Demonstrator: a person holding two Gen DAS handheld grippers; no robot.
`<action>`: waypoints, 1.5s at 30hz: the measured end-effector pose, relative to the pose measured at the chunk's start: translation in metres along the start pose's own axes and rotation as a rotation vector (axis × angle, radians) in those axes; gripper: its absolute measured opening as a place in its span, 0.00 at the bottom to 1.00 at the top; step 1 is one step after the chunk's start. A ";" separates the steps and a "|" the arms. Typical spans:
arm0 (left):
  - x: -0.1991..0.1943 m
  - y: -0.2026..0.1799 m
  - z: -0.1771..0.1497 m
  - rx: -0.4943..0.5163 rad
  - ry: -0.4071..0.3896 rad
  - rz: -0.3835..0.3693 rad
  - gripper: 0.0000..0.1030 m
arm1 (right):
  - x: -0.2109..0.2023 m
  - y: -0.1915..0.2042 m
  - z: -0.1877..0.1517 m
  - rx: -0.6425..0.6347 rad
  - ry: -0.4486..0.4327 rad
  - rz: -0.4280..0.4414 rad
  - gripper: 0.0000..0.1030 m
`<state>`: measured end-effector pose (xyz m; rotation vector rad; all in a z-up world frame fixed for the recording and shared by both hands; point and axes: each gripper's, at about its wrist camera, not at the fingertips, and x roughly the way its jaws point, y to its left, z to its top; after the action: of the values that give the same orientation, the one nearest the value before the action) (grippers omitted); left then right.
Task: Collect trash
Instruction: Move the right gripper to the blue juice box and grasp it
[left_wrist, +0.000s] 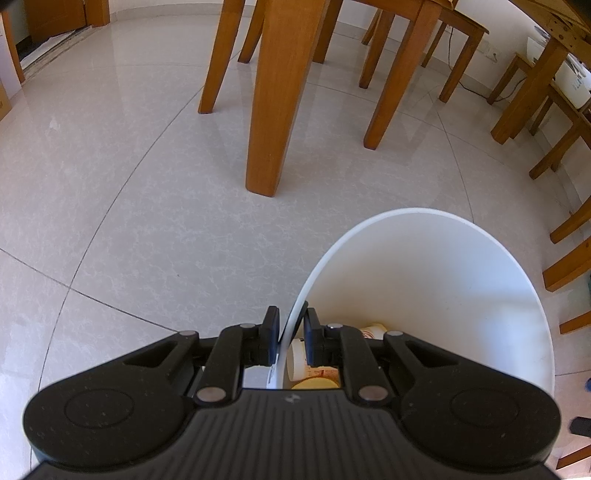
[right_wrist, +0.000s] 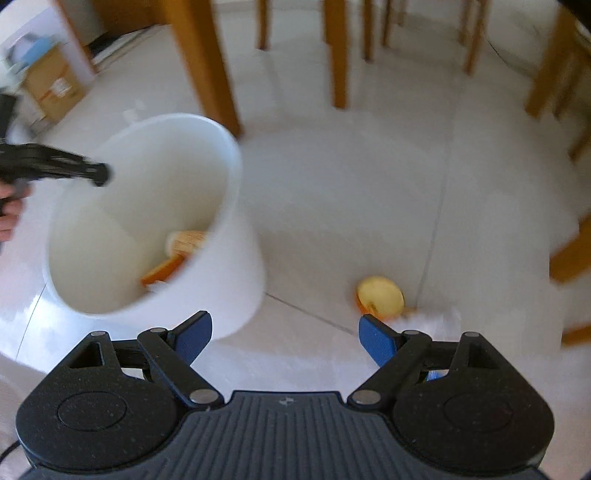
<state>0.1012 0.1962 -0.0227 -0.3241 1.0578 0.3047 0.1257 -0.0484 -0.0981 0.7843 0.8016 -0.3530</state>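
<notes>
Left gripper: its fingers are clamped on the near wall of the white bucket, one finger outside and one inside, with the thin rim pinched between them. In the right wrist view it reaches in from the left edge onto the bucket rim, with a hand behind it.

Bucket: stands on the tiled floor, just in front of a wooden table leg. It is thin-walled plastic, probably light and a little flexible, so a rim pinch should carry it but may let it swing.

Trash already inside: a pale cup and yellow and orange scraps lie at the bottom.

Right gripper: the blue-padded fingers are spread wide, hold nothing and touch nothing, and hover above the floor between the bucket and the loose trash.

Loose trash: a yellow, disc-like piece with an orange edge lies on the floor to the right of the bucket, well apart from it, and something white and blurred sits just beside it. The yellow piece looks light and stiff; gripping across its edge seems best. The white scrap looks soft and crushable, though blur makes this uncertain.
</notes>
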 end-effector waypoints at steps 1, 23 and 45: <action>0.000 0.000 0.000 0.001 0.000 0.001 0.11 | 0.007 -0.008 -0.005 0.026 0.006 -0.001 0.87; -0.001 -0.002 -0.002 -0.009 0.000 0.009 0.11 | 0.145 -0.126 -0.083 -0.010 0.070 -0.207 0.93; 0.001 0.000 -0.003 -0.027 0.003 0.006 0.11 | 0.212 -0.165 -0.099 0.027 0.243 -0.182 0.93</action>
<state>0.0992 0.1954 -0.0245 -0.3457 1.0582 0.3246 0.1230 -0.0852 -0.3820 0.7907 1.1030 -0.4369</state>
